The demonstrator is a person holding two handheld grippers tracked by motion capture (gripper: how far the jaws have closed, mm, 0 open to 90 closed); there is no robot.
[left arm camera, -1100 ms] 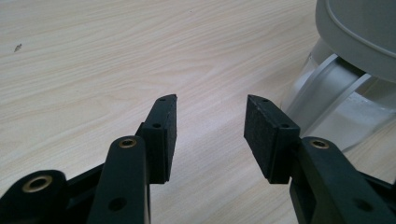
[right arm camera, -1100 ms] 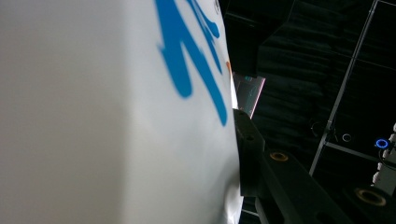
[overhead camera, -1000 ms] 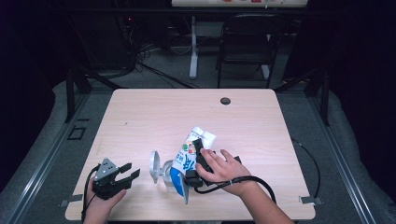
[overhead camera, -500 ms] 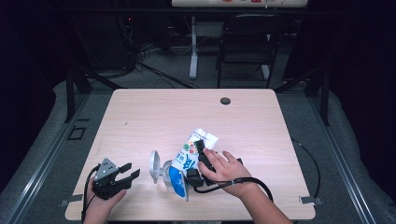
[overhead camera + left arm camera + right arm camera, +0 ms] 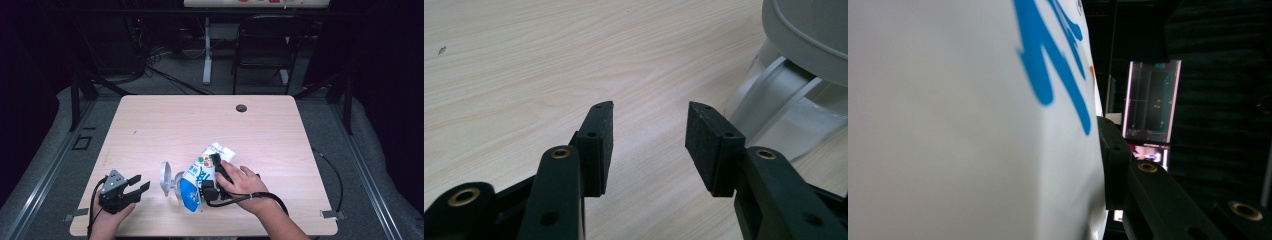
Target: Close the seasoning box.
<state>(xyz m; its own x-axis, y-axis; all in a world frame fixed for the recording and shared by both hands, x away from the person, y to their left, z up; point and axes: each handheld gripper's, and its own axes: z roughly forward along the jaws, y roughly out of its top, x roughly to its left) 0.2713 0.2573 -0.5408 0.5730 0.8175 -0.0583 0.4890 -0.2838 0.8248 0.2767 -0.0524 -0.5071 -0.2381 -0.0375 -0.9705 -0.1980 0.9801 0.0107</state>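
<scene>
A white and blue carton (image 5: pixel 196 181) hangs tilted over the table's front middle, its lower blue end down to the left. My right gripper (image 5: pixel 212 176) is shut on its side, with a hand on top. In the right gripper view the carton (image 5: pixel 963 120) is pressed against one black finger (image 5: pixel 1113 150). A clear container with a grey lid (image 5: pixel 166 178) stands just left of the carton's lower end. My left gripper (image 5: pixel 140 183) rests open near the front left edge and points at the container (image 5: pixel 794 100). Nothing lies between its jaws (image 5: pixel 649 130).
The wooden table (image 5: pixel 165 125) has a dark round grommet (image 5: pixel 241 108) at the back. Cables trail from both grippers over the front edge. Dark chairs and desk legs stand behind the table.
The right gripper has tipped the carton further, bringing its blue end lower and a little left toward the container. The left gripper has stayed put.
</scene>
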